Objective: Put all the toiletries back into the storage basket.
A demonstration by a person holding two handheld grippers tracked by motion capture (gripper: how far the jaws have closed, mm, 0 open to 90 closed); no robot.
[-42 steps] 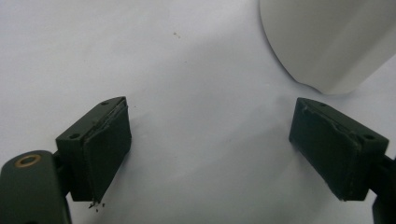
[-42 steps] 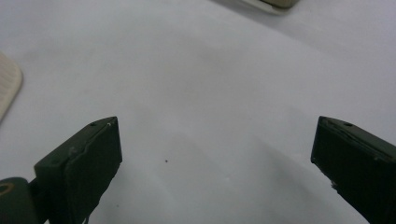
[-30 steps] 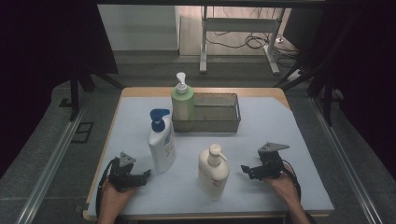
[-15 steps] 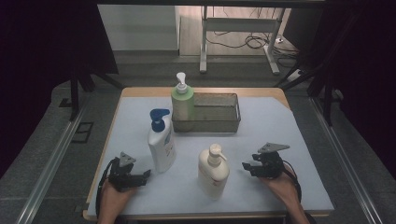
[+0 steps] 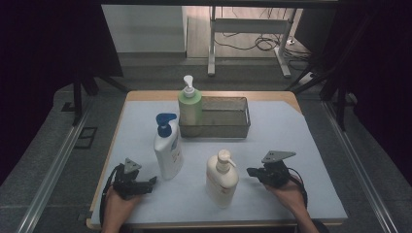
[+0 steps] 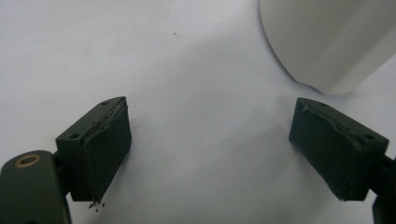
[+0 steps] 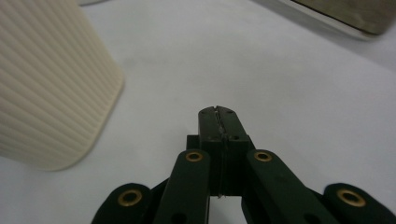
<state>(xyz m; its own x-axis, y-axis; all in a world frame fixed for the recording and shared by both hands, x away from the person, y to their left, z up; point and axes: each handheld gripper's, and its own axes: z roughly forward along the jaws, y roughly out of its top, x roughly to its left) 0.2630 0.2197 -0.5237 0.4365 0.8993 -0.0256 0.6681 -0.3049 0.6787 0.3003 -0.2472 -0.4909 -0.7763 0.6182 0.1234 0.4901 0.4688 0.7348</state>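
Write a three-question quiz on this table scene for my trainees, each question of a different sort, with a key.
1. True or false: the green pump bottle stands inside the wire basket.
2. Which gripper has its jaws shut? A. left gripper B. right gripper
3. Fill in: the bottle nearest the right gripper is ____ in colour.

Key
1. True; it stands at the basket's left end.
2. B; its pads meet with nothing between them, while the left gripper's are wide apart.
3. Cream; the cream pump bottle stands just beside it.
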